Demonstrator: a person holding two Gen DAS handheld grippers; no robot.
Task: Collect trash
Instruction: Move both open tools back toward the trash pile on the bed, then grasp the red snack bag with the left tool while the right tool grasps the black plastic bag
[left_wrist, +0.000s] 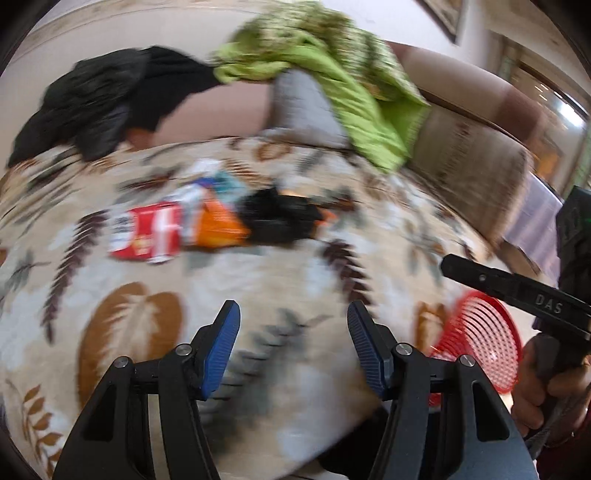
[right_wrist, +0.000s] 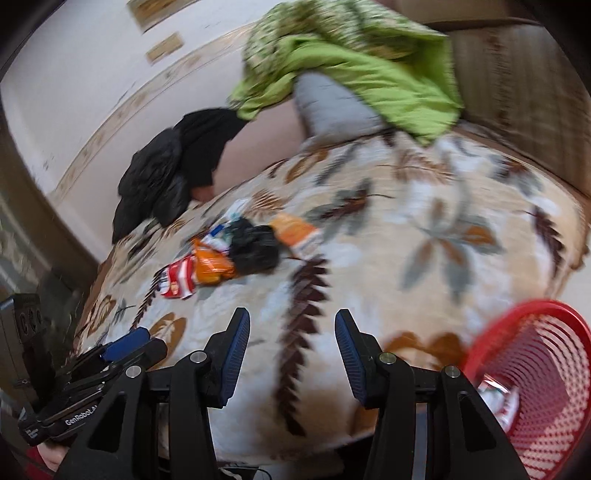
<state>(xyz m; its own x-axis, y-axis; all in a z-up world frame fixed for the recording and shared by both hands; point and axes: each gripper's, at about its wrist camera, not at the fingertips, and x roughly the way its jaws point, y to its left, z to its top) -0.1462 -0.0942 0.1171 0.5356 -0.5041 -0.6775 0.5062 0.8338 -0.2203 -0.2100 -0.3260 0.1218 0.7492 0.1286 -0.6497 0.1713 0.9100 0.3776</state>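
Both views are motion-blurred. The left claw (left_wrist: 293, 345) stands with its blue pads apart and nothing between them, above the leaf-patterned bed cover (left_wrist: 258, 280). The right claw (right_wrist: 291, 354) is likewise parted and empty over the same cover (right_wrist: 406, 229).

The trash lies in one cluster near the middle of the bed, well ahead of both claws:
- a red and white snack wrapper (left_wrist: 147, 232), at the near left end of the cluster;
- an orange snack bag (left_wrist: 218, 225), touching the red wrapper;
- a crumpled black plastic bag (left_wrist: 280, 214), just right of the orange bag;
- white and blue wrappers (left_wrist: 210, 181) behind them, too blurred to tell apart;
- in the right wrist view, a further orange and white packet (right_wrist: 299, 232) just right of the black bag.

A red mesh basket (right_wrist: 535, 369) stands at the near right edge of the bed; a white and red item lies inside it, kind unclear. In the left wrist view the basket (left_wrist: 480, 332) sits just behind the right claw's black body.

At the far side of the bed lie a green blanket (left_wrist: 332, 74), a grey pillow (left_wrist: 303, 107) partly under it, and a black garment (left_wrist: 110, 96).
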